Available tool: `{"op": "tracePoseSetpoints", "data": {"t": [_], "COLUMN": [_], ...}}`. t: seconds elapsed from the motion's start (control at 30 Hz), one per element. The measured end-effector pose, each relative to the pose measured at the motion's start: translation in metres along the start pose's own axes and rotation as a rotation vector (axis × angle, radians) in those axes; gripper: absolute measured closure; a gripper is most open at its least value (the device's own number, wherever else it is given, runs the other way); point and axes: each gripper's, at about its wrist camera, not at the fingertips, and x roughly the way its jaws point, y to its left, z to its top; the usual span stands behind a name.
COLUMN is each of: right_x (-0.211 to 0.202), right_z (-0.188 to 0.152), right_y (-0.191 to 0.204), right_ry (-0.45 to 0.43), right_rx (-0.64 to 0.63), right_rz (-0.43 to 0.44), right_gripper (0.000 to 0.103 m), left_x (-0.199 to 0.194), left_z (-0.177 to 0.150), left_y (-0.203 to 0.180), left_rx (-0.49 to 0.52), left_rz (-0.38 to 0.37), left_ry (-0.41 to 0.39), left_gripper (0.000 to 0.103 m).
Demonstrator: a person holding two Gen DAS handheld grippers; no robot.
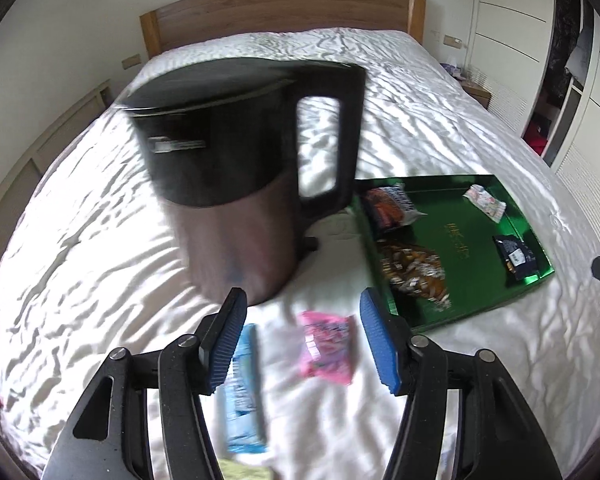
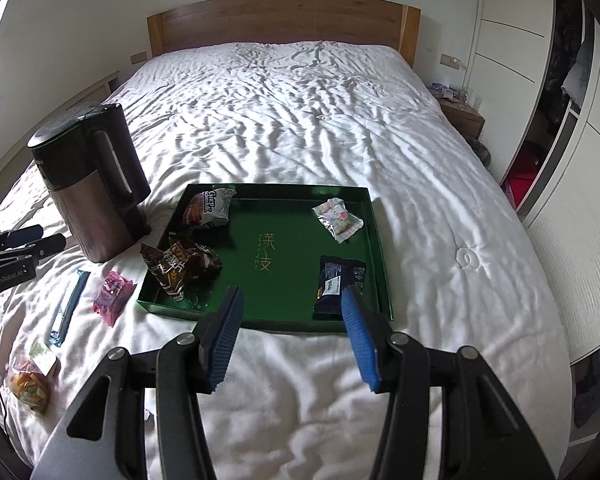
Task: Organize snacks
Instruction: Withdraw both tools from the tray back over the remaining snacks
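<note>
Bedroom, mid-tidy: I hovered left gripper (image 1: 300, 332), released, over pink snack packet (image 1: 327, 347) lying on bed (image 1: 100, 240) just ahead between fingers; green tray (image 1: 472, 296) sat right; right gripper (image 2: 292, 336) empty, released.

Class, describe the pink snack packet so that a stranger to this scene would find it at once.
Start at the green tray on the white bed. Off its near-left corner, on the sheet beside the dark kettle, lies the pink packet. It is the only pink wrapper; the long packet beside it is blue.
</note>
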Motion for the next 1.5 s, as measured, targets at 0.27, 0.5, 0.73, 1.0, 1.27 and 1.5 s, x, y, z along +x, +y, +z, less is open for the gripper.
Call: {"op": "tracePoseSetpoints", "data": {"t": [0.27,0.5,0.73,1.0,1.27,1.5], "right_x": [-0.044,-0.076,-0.085,-0.049,0.025,0.082], "right_z": [-0.013,-0.024,-0.033,-0.035,-0.032,-0.018], "right_y": [0.031,0.067,0.109,0.166,0.199,0.219], "right_ry": [-0.016,-0.026,-0.015,0.041,0.175,0.264], "right_rx": [-0.011,-0.013,-0.027,-0.039,0.02,0.042], "right_rz": [0.006,0.034,0.072,0.158,0.22,0.234], "right_gripper": [0.064,0.064,0.064,0.063,0.063,0.063], "left_x": [-0.046,-0.068,-0.075,-0.054,-0.012,0.026], "left_z": [-0.03,-0.063,-0.091,-0.099,-0.093,-0.087], "left_y": [0.089,0.146,0.172,0.163,0.133,0.097], "left_rx": [-0.073,-0.142,-0.192,-0.186,-0.172,-0.107], "left_rz": [0.065,0.09,0.088,0.057,-0.005,-0.025], "left_ry": [-0.016,-0.003,0.019,0.067,0.15,0.213], "left_gripper": [0.049,0.049,0.049,0.049,0.049,0.049]}}
